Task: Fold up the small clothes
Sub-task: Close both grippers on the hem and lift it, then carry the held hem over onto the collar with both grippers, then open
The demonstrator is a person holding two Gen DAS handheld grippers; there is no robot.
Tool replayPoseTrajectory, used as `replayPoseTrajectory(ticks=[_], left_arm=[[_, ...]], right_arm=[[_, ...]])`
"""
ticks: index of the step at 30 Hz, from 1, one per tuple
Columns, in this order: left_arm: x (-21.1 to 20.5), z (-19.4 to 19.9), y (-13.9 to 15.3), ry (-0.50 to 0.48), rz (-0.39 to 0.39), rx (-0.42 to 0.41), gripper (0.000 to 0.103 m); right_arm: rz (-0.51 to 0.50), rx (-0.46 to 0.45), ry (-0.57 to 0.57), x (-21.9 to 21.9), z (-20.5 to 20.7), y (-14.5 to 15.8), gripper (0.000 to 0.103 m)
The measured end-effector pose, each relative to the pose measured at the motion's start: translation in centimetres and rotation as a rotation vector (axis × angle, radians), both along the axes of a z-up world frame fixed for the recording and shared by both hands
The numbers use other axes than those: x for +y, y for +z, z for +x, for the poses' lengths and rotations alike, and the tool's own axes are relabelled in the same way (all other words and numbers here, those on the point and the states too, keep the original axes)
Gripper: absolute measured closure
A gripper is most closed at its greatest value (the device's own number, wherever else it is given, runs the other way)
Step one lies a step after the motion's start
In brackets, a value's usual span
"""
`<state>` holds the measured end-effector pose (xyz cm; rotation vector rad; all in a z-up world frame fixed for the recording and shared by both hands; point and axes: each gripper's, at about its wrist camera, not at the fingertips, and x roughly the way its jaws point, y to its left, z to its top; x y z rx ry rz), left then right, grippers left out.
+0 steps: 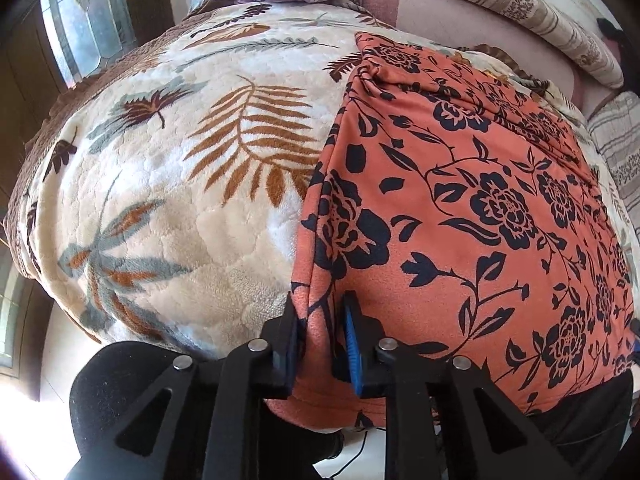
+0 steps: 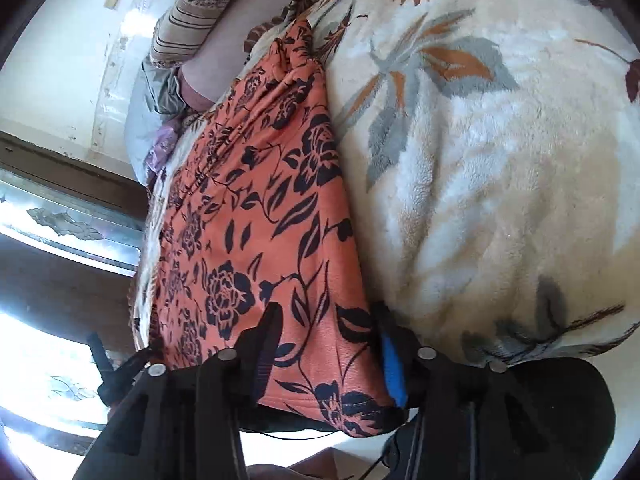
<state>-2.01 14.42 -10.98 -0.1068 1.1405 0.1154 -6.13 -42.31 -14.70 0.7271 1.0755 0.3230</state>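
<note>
garment: orange floral cloth (image 1: 460,208) flat on bed blanket (image 1: 168,184), near edge
L gripper (image 1: 320,344): narrow, pinching corner
R gripper (image 2: 326,356): half-wide, straddling hem, no pinch
risk: R side slips, fold skews

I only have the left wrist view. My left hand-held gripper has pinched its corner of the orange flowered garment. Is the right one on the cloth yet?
Observer: The right hand-held gripper straddles the other near corner of the garment. Its jaws are apart and the cloth lies flat between them, not pinched.
Operator: Is that corner still on the bed?
Observer: Its stitched hem hangs just past the edge of the blanket.
Operator: Is the garment's right side edge tidy?
Observer: Yes, it runs fairly straight and lies flat on the blanket.
</note>
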Motion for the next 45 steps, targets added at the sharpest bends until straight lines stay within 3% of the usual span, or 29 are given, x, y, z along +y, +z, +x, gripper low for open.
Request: replayPoseTrajectory(ticks=[1,2,3,4,8,10,14,16,19,23,27,30,33,36,37,39,40,41,42,43,45], left_arm=[[-0.1,0.1,0.1,-0.006,0.001,0.001,0.092],[0.0,0.2,0.4,-0.007,-0.006,-0.002,0.094],[0.2,0.1,0.9,-0.004,-0.021,-0.012,0.095],[0.4,0.0,1.9,0.004,-0.037,-0.033,0.095],[0.9,-0.2,6.2,0.013,-0.082,-0.167,0.097],[0.7,0.2,6.9,0.021,-0.075,-0.202,0.097],[0.1,1.6,2.5,0.028,-0.075,-0.049,0.097],[-0.3,1.1,1.4,0.012,-0.048,-0.03,0.097],[-0.3,1.1,0.8,-0.006,-0.025,-0.016,0.097],[0.4,1.9,0.4,-0.011,-0.049,0.03,0.097],[0.1,4.2,2.3,-0.035,-0.099,0.016,0.097],[-0.1,8.2,5.2,-0.046,-0.16,-0.058,0.097],[0.1,14.0,10.0,-0.039,-0.173,-0.227,0.097],[0.9,21.0,12.1,0.034,-0.21,-0.383,0.093],[1.0,23.5,11.4,0.053,-0.186,-0.387,0.089],[0.5,28.6,7.6,0.078,-0.116,-0.27,0.059],[0.2,30.3,5.4,0.073,-0.085,-0.208,0.045],[0.0,31.4,3.4,0.059,-0.059,-0.144,0.045],[0.1,31.2,2.2,0.035,-0.053,-0.094,0.045],[0.5,30.7,2.2,0.02,-0.073,-0.107,0.045],[1.3,28.1,4.1,0.046,-0.027,-0.237,0.045]], right_arm=[[-0.023,-0.016,0.029,0.6,0.0,0.4,0.056],[-0.019,-0.021,0.046,0.9,0.0,0.6,0.082],[-0.016,-0.03,0.052,1.2,0.0,1.0,0.092],[-0.012,-0.054,0.046,1.3,-0.1,1.7,0.095],[0.064,-0.171,0.009,0.3,-0.3,5.2,0.095],[0.084,-0.181,0.003,0.1,0.1,5.4,0.095],[0.087,-0.038,-0.019,0.2,0.7,1.0,0.095],[0.092,-0.019,-0.015,0.2,0.5,0.2,0.095],[0.088,-0.02,-0.011,-0.3,0.2,0.0,0.095],[0.112,0.027,-0.016,-1.2,0.8,-0.9,0.095],[0.129,0.019,0.042,-0.7,3.1,0.3,0.095],[0.167,-0.059,0.045,-1.3,7.0,3.4,0.095],[0.206,-0.218,0.003,-2.6,12.2,8.0,0.095],[0.203,-0.362,-0.101,-4.5,18.6,11.7,0.095],[0.202,-0.372,-0.16,-5.1,20.8,11.7,0.094],[0.182,-0.322,-0.197,-5.4,24.8,9.8,0.074],[0.146,-0.242,-0.193,-5.2,26.6,8.4,0.025],[0.086,-0.144,-0.235,-5.0,27.4,6.9,0.002],[0.069,-0.12,-0.286,-5.2,27.1,5.9,0.002],[0.081,-0.142,-0.29,-5.3,26.5,5.7,0.003],[0.009,-0.198,-0.279,-5.0,24.3,6.4,0.003]])
